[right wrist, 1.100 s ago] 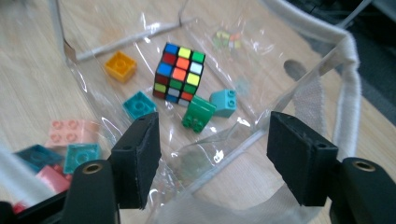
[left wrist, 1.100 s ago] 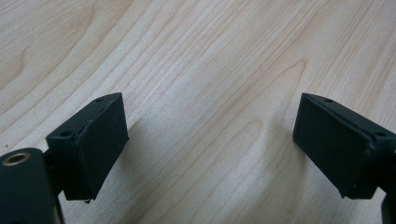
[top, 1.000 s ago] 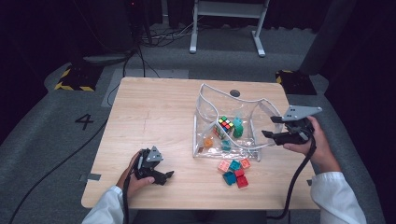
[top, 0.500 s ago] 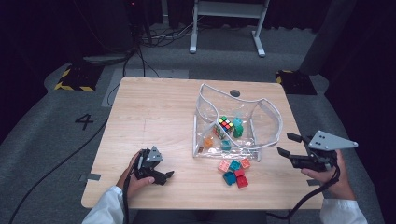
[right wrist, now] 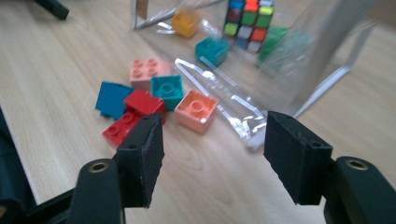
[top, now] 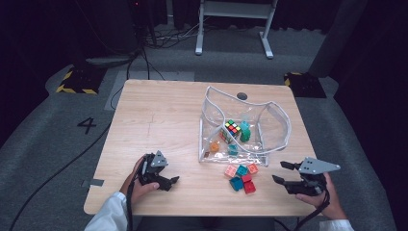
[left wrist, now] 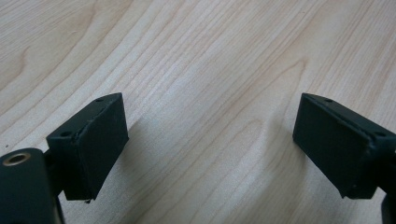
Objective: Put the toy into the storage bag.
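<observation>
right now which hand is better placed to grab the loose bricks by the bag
Right. The right tongs are open beside the loose bricks and face them, while the left tongs sit farther off over bare table.

Clear bag (top: 276, 125) holds a puzzle cube (top: 233, 128); bricks (top: 240, 176) lie beside it.

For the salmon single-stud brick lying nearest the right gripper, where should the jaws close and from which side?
Grip the salmon brick across two opposite flat side walls, below the stud. It sits upright on the table, apart from the bag's edge, with its near corner facing the open right gripper. Probably come from above, turned a little to square the jaws with its walls, since the teal brick crowds one side.
</observation>
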Motion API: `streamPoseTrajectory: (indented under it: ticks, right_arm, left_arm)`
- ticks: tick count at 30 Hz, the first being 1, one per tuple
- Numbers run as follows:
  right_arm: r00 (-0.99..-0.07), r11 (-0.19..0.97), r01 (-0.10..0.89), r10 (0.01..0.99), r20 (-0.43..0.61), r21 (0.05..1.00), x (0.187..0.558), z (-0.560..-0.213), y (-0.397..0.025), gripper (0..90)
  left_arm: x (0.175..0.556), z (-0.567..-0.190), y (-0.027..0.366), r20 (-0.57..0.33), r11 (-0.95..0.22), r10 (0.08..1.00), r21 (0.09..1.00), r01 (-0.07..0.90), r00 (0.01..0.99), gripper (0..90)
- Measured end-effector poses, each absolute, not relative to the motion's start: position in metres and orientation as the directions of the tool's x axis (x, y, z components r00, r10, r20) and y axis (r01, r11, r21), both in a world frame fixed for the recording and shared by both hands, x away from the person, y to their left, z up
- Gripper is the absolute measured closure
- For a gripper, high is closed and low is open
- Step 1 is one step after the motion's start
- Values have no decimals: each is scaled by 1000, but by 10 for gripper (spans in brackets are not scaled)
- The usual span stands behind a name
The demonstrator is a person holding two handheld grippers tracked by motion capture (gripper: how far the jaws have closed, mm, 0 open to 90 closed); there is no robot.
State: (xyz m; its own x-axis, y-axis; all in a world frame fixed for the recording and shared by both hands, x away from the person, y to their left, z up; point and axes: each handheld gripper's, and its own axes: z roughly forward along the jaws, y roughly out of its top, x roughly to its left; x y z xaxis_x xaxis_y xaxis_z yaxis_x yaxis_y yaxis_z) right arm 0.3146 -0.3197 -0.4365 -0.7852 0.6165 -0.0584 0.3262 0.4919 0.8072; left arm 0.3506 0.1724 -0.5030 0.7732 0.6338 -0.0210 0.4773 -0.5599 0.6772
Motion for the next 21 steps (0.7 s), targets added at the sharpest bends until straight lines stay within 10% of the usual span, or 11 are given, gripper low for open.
streamPoseTrajectory:
  ticks: [21]
  right_arm:
    - [-853, 566, 376, 520, 37, 734, 298, -497, -263, 346]
  left_arm:
    - [351, -503, 172, -21, -560, 634, 677, 477, 773, 104]
